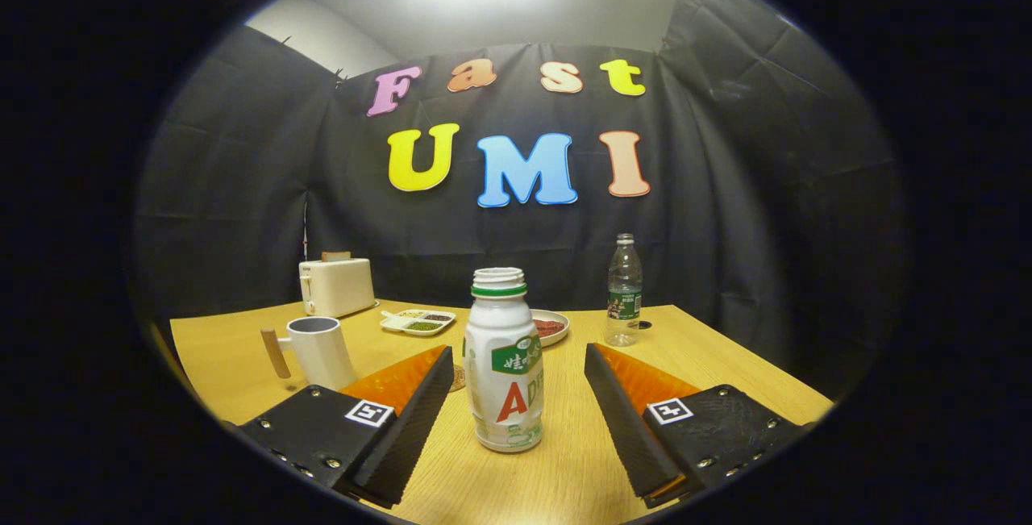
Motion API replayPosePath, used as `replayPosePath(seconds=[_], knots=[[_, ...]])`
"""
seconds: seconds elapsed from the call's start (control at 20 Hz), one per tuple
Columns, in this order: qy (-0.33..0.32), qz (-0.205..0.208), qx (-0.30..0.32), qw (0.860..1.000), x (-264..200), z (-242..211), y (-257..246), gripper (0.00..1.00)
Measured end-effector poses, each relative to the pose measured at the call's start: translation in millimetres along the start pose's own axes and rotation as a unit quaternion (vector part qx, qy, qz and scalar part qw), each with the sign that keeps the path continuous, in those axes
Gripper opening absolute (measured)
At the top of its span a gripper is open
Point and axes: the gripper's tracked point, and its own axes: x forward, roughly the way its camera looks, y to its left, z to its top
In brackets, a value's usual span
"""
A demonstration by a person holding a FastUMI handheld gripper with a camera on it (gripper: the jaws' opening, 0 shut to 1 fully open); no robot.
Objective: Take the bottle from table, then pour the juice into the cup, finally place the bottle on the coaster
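Observation:
A white juice bottle (504, 364) with a green neck ring and no cap stands upright on the wooden table (726, 364), between my two fingers. The gripper (518, 357) is open, and both fingers stand clear of the bottle's sides. A white cup (321, 350) with a wooden handle sits to the left, just beyond the left finger. A small round coaster (458, 378) peeks out behind the bottle, mostly hidden by the left finger and the bottle.
At the back left stands a white toaster (335, 285). A divided white tray (417, 321) and a plate (552, 326) with something red lie behind the juice bottle. A clear water bottle (624, 291) stands at the back right.

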Motion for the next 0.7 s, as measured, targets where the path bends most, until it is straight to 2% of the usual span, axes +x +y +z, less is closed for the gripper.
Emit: replayPosePath(seconds=[0.55, 0.65, 0.7], knots=[[0.049, -0.025, 0.017, 0.998, 54, -33, 8, 0.98], [0.052, -0.034, 0.020, 0.998, 57, -35, 6, 0.79], [0.053, -0.038, 0.015, 0.998, 55, -32, 7, 0.79]])
